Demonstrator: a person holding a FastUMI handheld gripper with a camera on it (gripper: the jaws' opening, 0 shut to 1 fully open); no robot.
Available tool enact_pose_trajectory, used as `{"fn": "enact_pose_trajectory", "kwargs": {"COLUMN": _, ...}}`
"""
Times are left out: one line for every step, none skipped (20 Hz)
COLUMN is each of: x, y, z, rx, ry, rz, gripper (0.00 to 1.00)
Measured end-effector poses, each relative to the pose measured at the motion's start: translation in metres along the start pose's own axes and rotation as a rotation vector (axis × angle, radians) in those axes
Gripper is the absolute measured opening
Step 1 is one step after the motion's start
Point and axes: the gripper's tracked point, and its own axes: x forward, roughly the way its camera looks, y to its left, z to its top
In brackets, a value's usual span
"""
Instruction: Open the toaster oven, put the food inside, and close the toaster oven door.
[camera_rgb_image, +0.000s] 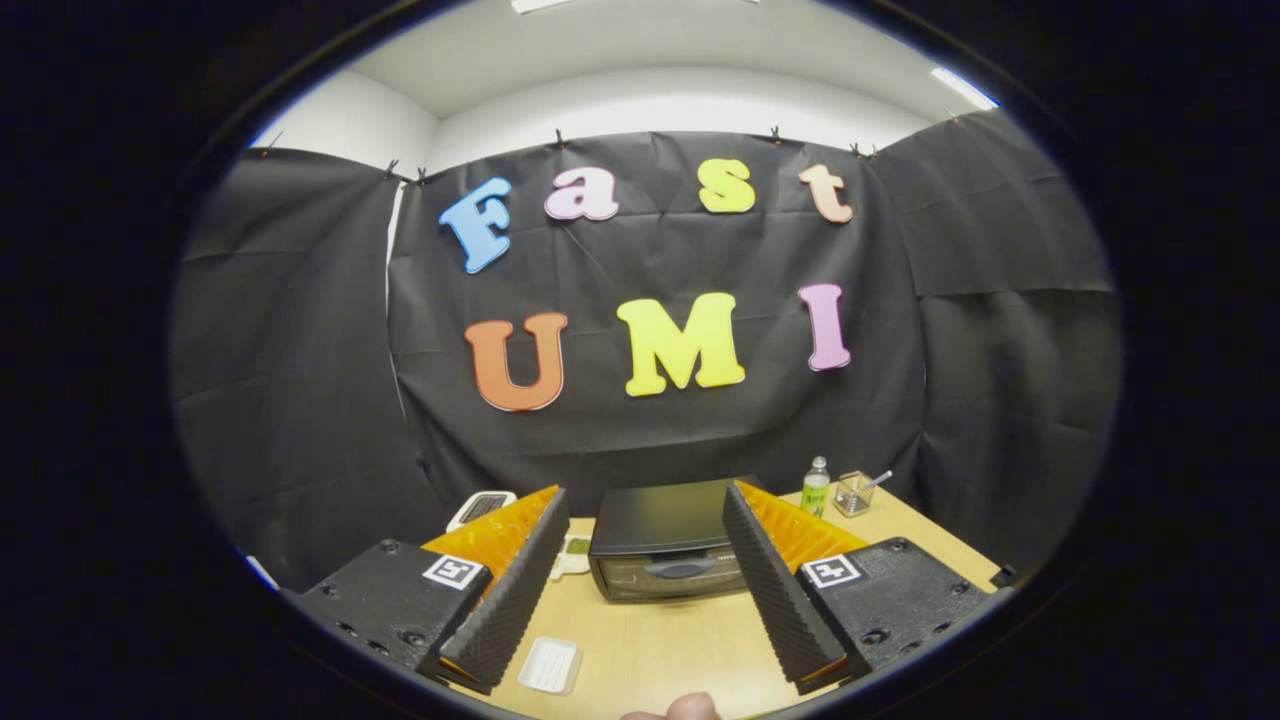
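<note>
No words or numbers here can be read. Each side of the gripper (645, 495) has a small square sign, black on white: one on the left block (455, 572) and one on the right block (832, 571). They are patterns, not letters. The far bottle (816, 488) on the right has a green label, but its print is too small to read. The oven (665, 550) front shows no clear writing. The gripper's fingers are spread wide and hold nothing.
</note>
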Motion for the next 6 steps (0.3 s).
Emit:
{"fn": "enact_pose_trajectory", "kwargs": {"x": -0.0008, "y": 0.0007, "z": 0.0, "rx": 0.002, "ry": 0.001, "rz": -0.001, "gripper": 1.0}}
{"fn": "enact_pose_trajectory", "kwargs": {"x": -0.0017, "y": 0.0016, "z": 0.0004, "rx": 0.007, "ry": 0.003, "rz": 0.0, "gripper": 1.0}}
{"fn": "enact_pose_trajectory", "kwargs": {"x": 0.0004, "y": 0.0025, "z": -0.001, "rx": 0.01, "ry": 0.005, "rz": 0.003, "gripper": 1.0}}
{"fn": "enact_pose_trajectory", "kwargs": {"x": 0.0008, "y": 0.0034, "z": -0.0002, "rx": 0.012, "ry": 0.004, "rz": 0.003, "gripper": 1.0}}
{"fn": "enact_pose_trajectory", "kwargs": {"x": -0.0002, "y": 0.0034, "z": 0.001, "rx": 0.012, "ry": 0.004, "rz": 0.003, "gripper": 1.0}}
{"fn": "enact_pose_trajectory", "kwargs": {"x": -0.0008, "y": 0.0039, "z": 0.0026, "rx": 0.011, "ry": 0.0, "rz": 0.004, "gripper": 1.0}}
